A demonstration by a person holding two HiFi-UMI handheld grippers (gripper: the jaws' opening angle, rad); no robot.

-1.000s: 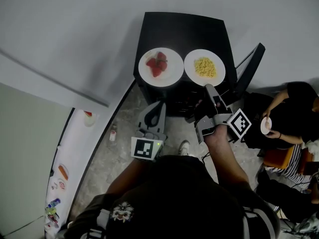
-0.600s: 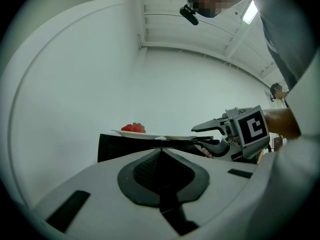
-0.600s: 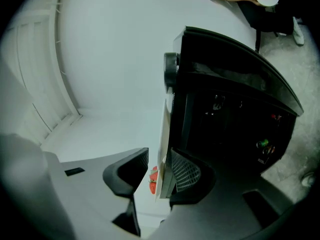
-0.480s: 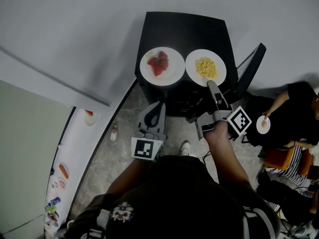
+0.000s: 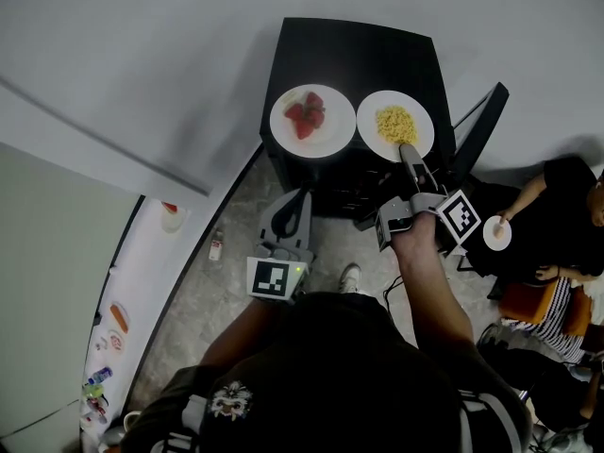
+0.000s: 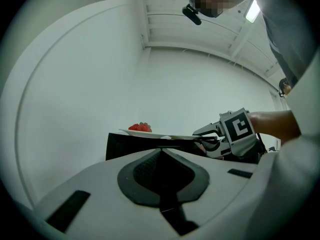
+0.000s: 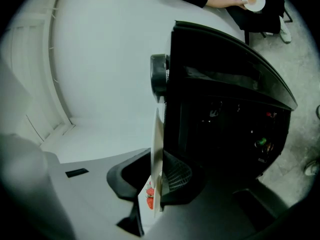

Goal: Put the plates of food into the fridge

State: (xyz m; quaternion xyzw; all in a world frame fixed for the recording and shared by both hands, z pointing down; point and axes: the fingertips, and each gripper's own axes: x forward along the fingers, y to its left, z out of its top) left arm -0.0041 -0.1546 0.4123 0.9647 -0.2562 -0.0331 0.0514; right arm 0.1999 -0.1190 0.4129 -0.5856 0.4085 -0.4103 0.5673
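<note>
Closing just now, the jaws of my right gripper clamp the near rim of the noodle plate atop the black mini fridge; my left gripper is empty, jaws together.

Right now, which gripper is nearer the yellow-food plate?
Right. The right gripper, its jaws just closing, holds the yellow-food plate by the rim; the left gripper is apart.

Our right tool reaches out level, jaws just closing on the rim of the noodle plate. Our left tool hangs short of that plate, jaws shut and empty.
</note>
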